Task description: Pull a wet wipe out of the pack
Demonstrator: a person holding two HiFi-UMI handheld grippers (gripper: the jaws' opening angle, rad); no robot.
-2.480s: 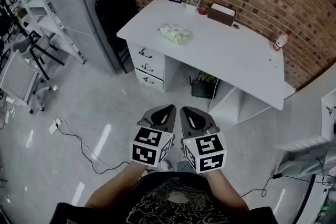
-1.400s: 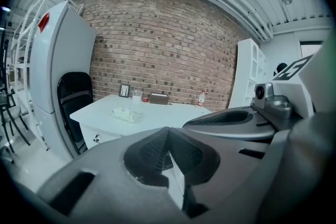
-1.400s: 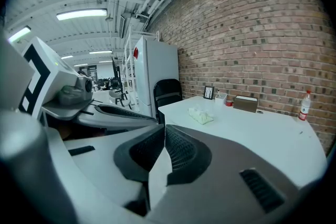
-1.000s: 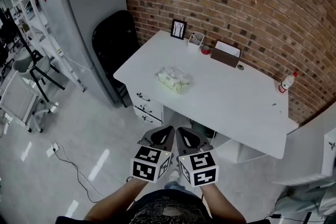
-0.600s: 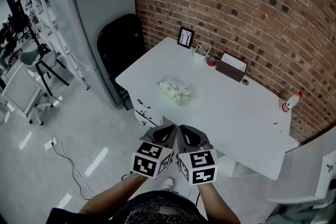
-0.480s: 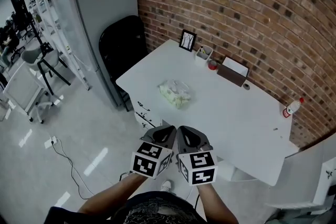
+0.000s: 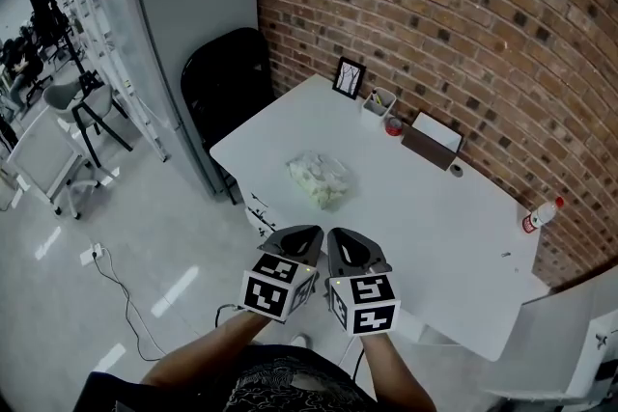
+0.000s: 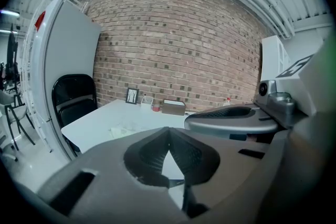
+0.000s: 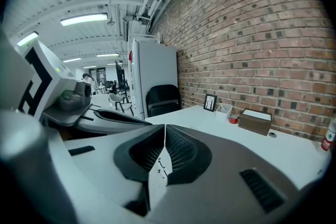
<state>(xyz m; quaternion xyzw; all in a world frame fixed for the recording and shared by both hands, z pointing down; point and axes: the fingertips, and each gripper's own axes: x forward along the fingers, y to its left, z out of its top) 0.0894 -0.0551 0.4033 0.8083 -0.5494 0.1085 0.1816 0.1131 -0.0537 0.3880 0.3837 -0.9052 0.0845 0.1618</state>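
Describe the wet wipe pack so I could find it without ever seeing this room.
Find the white desk against the brick wall. The wet wipe pack lies alone on the open desktop, nearer the end by the black chair. Unlike the picture frame, brown box and bottle along the wall, it is a soft, crumpled, pale greenish packet.

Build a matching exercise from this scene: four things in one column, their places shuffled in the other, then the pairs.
1 wipe pack
2 picture frame
3 bottle
4 black chair

a right end of the desk, by the wall
b on the floor, left of the desk
c alone on the desk's left half
d far left corner of the desk

Pairs: 1-c, 2-d, 3-a, 4-b
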